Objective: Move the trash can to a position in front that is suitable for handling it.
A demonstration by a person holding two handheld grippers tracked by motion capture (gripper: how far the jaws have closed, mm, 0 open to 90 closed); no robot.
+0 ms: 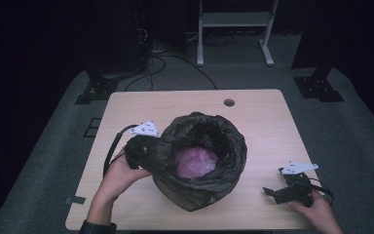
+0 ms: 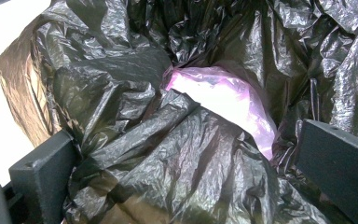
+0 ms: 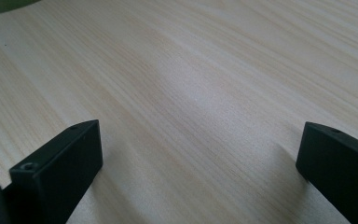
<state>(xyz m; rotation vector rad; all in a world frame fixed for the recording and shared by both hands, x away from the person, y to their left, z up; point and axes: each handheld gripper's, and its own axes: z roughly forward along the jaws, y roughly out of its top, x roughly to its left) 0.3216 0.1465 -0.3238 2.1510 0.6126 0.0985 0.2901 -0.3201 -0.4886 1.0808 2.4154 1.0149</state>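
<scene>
Black bag point(image 1: 199, 161) on pale wooden table point(image 1: 268, 122)

The left gripper point(image 1: 141, 146) is black, topped by a pale grey three-cornered plate with small dark holes, and a black cable loops from it. The right gripper point(image 1: 277, 192) is black too, with the same kind of grey plate and a dark cable behind it. In the gripper views each jaw is a flat, matt black block with a small screw hole near its tip. A dark cuff rings the person's left wrist.
</scene>
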